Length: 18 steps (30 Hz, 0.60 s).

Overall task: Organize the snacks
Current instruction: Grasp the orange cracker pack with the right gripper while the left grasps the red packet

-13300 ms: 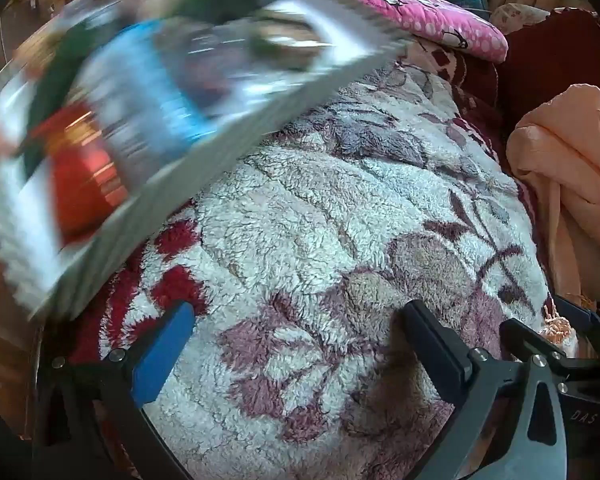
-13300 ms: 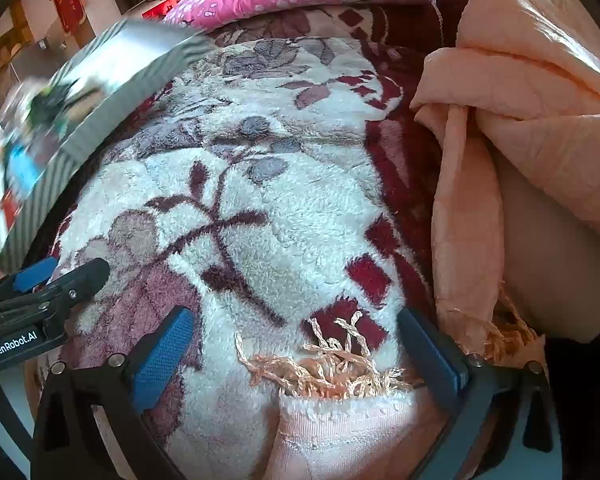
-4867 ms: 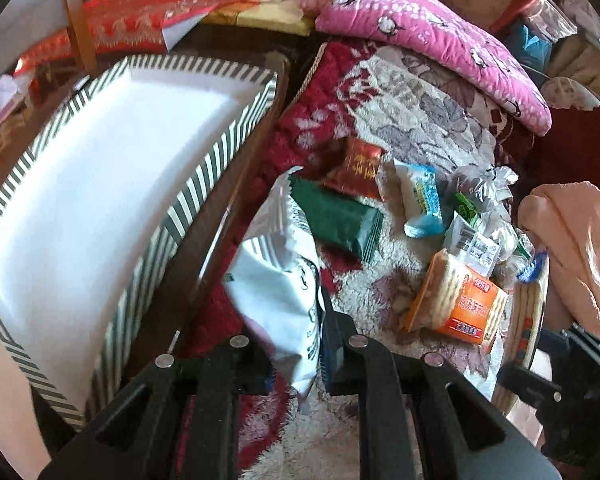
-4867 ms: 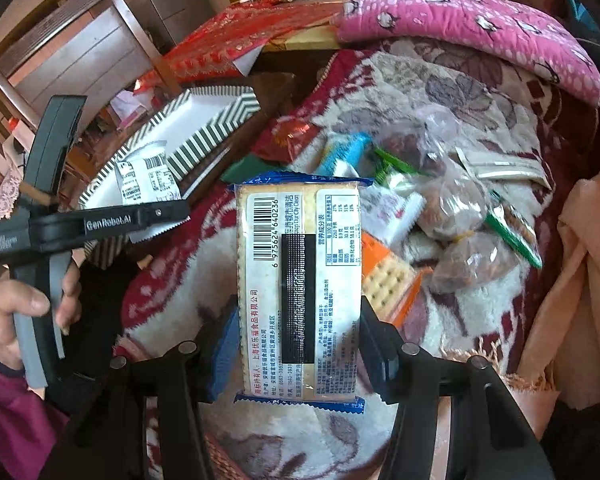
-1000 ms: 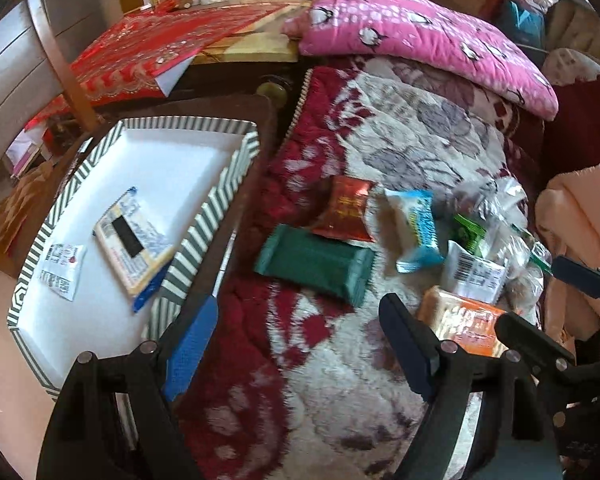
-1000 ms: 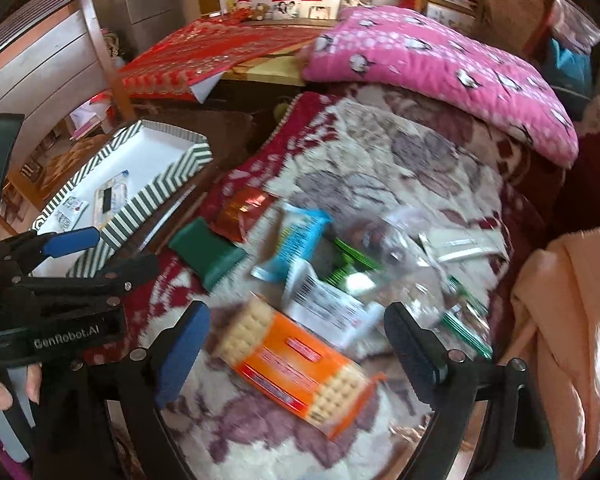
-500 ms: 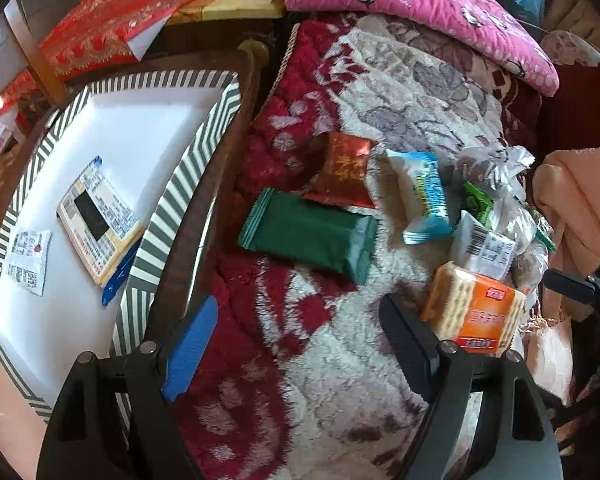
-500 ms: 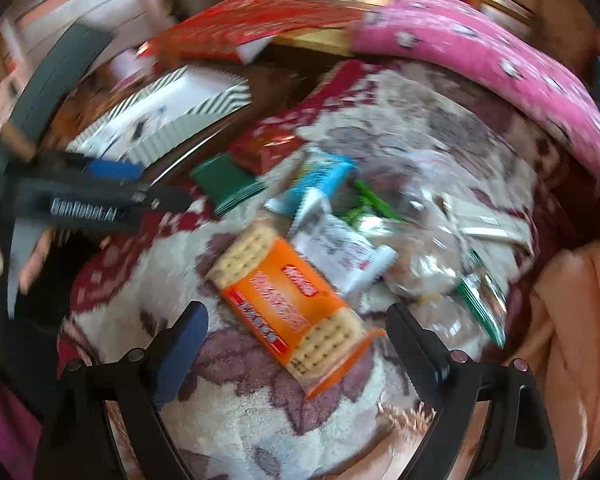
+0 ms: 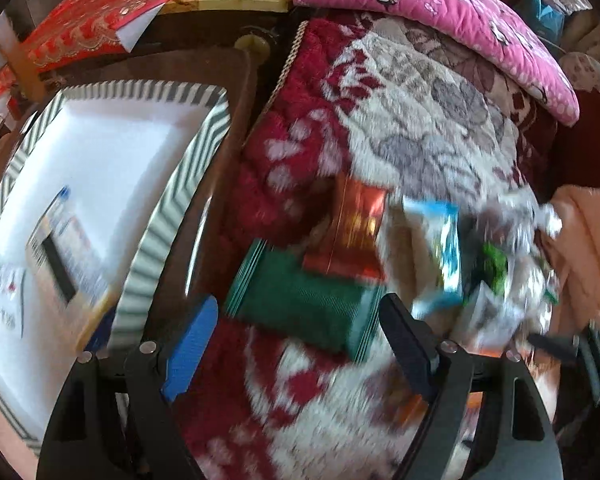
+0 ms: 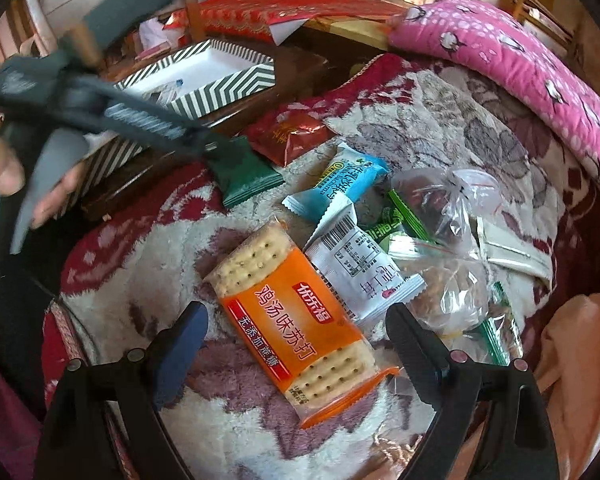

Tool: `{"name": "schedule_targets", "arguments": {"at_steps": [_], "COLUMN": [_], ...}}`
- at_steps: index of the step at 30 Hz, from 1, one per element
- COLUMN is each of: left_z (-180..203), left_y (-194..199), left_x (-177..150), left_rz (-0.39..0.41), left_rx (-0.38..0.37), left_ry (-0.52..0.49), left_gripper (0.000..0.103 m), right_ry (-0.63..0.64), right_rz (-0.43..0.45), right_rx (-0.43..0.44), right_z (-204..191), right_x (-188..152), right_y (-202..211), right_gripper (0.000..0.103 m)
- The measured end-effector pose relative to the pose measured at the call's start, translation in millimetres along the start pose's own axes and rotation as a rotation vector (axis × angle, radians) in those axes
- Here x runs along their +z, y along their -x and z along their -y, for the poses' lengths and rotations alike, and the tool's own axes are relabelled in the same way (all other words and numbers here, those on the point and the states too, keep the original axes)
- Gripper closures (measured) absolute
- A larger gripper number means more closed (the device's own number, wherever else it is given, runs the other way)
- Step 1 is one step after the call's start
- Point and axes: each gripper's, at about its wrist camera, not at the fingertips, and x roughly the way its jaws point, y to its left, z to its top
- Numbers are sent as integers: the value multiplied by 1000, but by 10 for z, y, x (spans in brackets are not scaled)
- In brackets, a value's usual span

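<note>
Right gripper (image 10: pixel 296 340): fingers spread wide and empty above the orange cracker pack (image 10: pixel 296 320), which lies on the blanket (image 10: pixel 160 264) touching a white sachet (image 10: pixel 360 268). Left gripper (image 9: pixel 296 344): fingers apart, empty, over the green packet (image 9: pixel 300 300) near the blanket's left edge. A red packet (image 9: pixel 356 232) overlaps it. The striped tray (image 9: pixel 172 208) sits beside that edge, holding two packs. Clear bags (image 10: pixel 452 208) crowd the right.

Floral fleece blanket (image 10: pixel 440 128) — pink pillow (image 10: pixel 500 44) behind, red cloth (image 10: pixel 284 4).
</note>
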Motion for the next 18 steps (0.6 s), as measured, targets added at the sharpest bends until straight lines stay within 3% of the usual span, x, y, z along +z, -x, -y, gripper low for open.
{"name": "schedule_targets", "arguments": {"at_steps": [9, 10, 12, 15, 18], "left_z": [239, 257, 304, 336, 327], "left_y": [-385, -407, -459, -492, -477], "left_x": [378, 390, 414, 411, 407], "left_rz": [-29, -28, -39, -41, -34], "left_rx": [-23, -25, -32, -32, -39], "left_ry": [-50, -59, -94, -123, -130], "left_gripper": [22, 26, 59, 69, 69], "right_ry": [-64, -58, -41, -9, 59], "right_rz": [13, 11, 8, 1, -25], "right_rx": [21, 20, 18, 30, 39], "right_z": [46, 44, 53, 72, 58], "right_x": [-51, -54, -51, -50, -34], "right_y": [4, 0, -8, -25, -78], "right_gripper": [10, 10, 10, 10, 10]}}
